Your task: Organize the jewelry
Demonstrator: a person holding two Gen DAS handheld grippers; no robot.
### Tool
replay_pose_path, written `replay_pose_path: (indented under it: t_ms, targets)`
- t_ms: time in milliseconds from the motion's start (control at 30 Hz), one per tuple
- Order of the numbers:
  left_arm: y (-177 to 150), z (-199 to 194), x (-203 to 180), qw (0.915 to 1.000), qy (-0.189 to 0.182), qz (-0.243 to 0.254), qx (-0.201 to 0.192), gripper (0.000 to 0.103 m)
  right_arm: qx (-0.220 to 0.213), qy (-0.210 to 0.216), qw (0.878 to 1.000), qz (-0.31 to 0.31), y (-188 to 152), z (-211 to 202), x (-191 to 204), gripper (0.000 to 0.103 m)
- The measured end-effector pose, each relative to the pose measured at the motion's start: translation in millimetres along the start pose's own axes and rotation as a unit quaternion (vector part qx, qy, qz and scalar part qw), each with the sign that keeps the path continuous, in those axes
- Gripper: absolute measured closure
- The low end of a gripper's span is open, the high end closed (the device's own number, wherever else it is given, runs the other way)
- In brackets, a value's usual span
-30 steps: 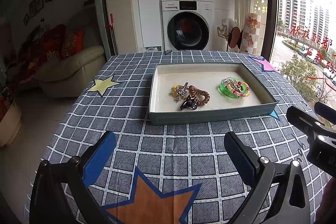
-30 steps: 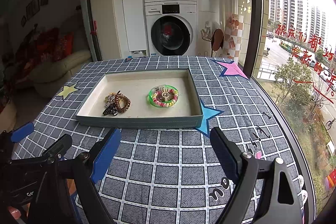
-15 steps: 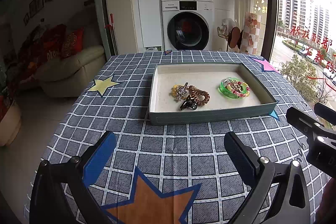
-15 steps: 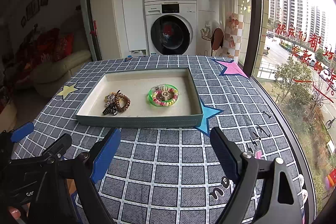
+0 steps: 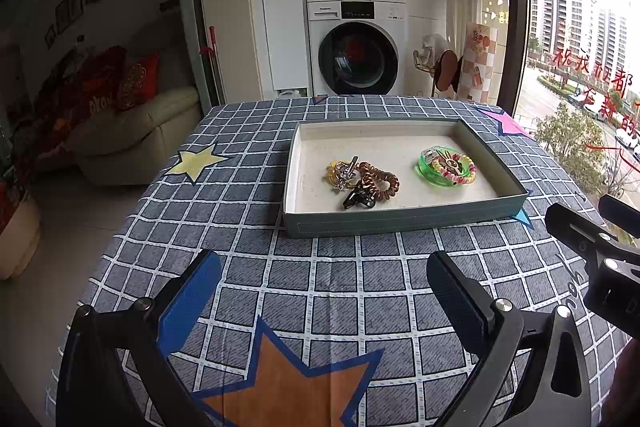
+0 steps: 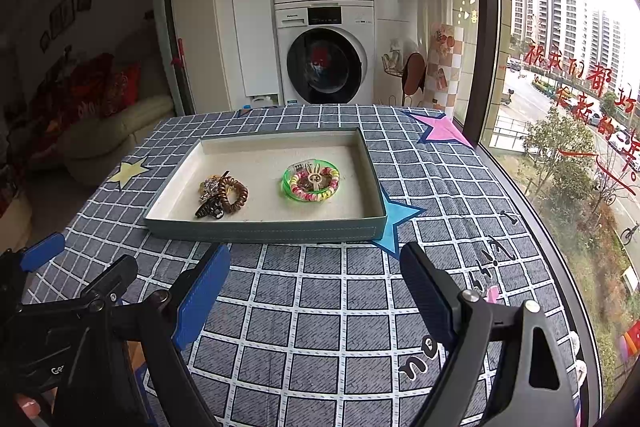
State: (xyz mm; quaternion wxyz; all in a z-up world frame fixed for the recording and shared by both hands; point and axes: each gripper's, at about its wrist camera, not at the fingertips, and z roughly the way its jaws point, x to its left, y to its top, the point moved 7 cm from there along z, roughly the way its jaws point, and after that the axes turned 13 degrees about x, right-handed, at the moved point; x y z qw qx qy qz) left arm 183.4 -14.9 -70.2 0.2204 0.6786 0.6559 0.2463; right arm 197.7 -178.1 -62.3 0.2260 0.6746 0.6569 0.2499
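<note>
A shallow grey-green tray (image 5: 404,217) (image 6: 264,229) with a cream floor sits on the checked tablecloth. In it lie a brown spiral hair tie (image 5: 380,181) (image 6: 235,194), a black claw clip (image 5: 358,199) (image 6: 210,209), a silver-and-yellow ornament (image 5: 342,171) (image 6: 209,185), and a green bangle with a multicoloured spiral tie (image 5: 447,165) (image 6: 312,181). My left gripper (image 5: 322,287) is open and empty, well short of the tray. My right gripper (image 6: 314,277) is open and empty, just in front of the tray's near wall.
The table (image 5: 240,227) carries a checked cloth with star patches. A stacked washer and dryer (image 5: 354,27) stand beyond its far edge. A sofa (image 5: 132,131) is at the left. A large window (image 6: 560,67) runs along the right edge.
</note>
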Motion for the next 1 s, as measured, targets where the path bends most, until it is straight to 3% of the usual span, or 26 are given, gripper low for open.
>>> replay_pose_path:
  t_ms: [1000]
  targets:
    - [-1.2, 1.6, -0.7, 1.0, -0.008, 0.0, 0.003, 0.0, 0.003, 0.001, 1.0, 0.0, -4.5, 0.8, -0.3, 0.014]
